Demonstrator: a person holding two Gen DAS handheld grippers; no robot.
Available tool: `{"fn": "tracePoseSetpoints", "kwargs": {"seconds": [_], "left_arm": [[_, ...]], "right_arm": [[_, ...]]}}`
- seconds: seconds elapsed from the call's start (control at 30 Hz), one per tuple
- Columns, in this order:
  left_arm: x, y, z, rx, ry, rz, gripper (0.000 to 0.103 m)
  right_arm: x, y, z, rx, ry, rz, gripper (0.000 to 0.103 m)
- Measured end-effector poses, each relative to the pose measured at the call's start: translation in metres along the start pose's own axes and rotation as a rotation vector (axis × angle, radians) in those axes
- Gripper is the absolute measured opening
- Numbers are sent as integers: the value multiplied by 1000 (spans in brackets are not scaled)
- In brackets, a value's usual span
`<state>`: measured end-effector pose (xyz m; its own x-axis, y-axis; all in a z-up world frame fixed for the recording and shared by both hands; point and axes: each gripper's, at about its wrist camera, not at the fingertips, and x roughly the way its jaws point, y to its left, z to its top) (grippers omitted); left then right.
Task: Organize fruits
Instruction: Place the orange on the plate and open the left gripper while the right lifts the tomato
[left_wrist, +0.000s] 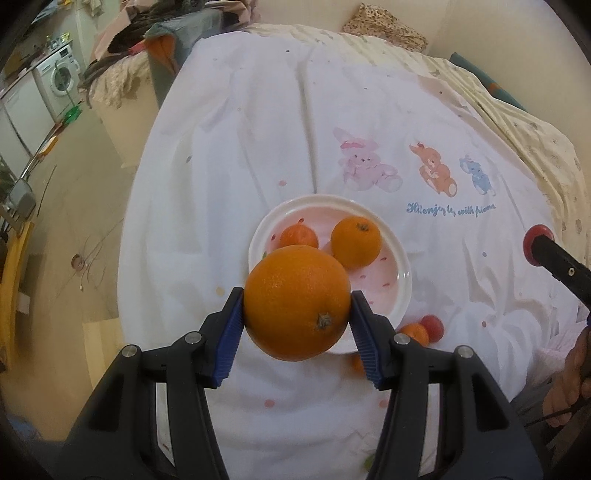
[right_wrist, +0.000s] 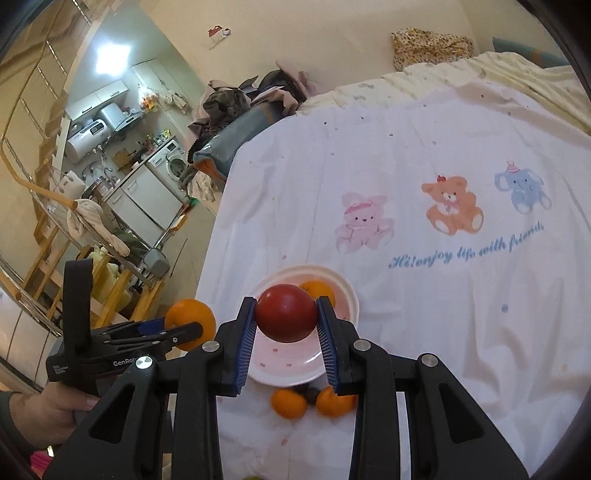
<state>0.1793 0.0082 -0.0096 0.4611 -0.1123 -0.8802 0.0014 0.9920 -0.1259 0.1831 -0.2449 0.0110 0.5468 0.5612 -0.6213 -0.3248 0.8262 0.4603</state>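
In your left wrist view, your left hand-held gripper (left_wrist: 297, 325) pinches a large round orange with a pebbled rind (left_wrist: 296, 302) across its widest part above the near rim of the white round plate with pink spots (left_wrist: 404, 286) on the bed's white printed sheet (left_wrist: 332, 110); judged firm, fairly heavy and prone to roll, so keep hold at the middle. In your right wrist view, your right hand-held gripper (right_wrist: 286, 332), jaws set narrower, clamps a smooth dark-red round fruit (right_wrist: 286, 312) over the same plate; judged glossy, slippery and easily bruised, so grip its sides gently.
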Motion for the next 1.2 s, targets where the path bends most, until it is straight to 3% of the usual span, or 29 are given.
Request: {"fn": "tracePoseSetpoints", "kwargs": {"seconds": [0.33, 0.7, 0.93, 1.2], "left_arm": [[31, 3, 22, -7, 61, 4, 51], [84, -11, 17, 31, 166, -11, 52], [118, 2, 21, -49, 250, -46, 52], [121, -7, 18, -1, 223, -34, 53]], "right_arm": [[26, -9, 11, 10, 49, -17, 34], [75, -22, 17, -10, 149, -63, 34], [96, -27, 16, -20, 193, -76, 34], [103, -31, 10, -4, 229, -85, 34]]}}
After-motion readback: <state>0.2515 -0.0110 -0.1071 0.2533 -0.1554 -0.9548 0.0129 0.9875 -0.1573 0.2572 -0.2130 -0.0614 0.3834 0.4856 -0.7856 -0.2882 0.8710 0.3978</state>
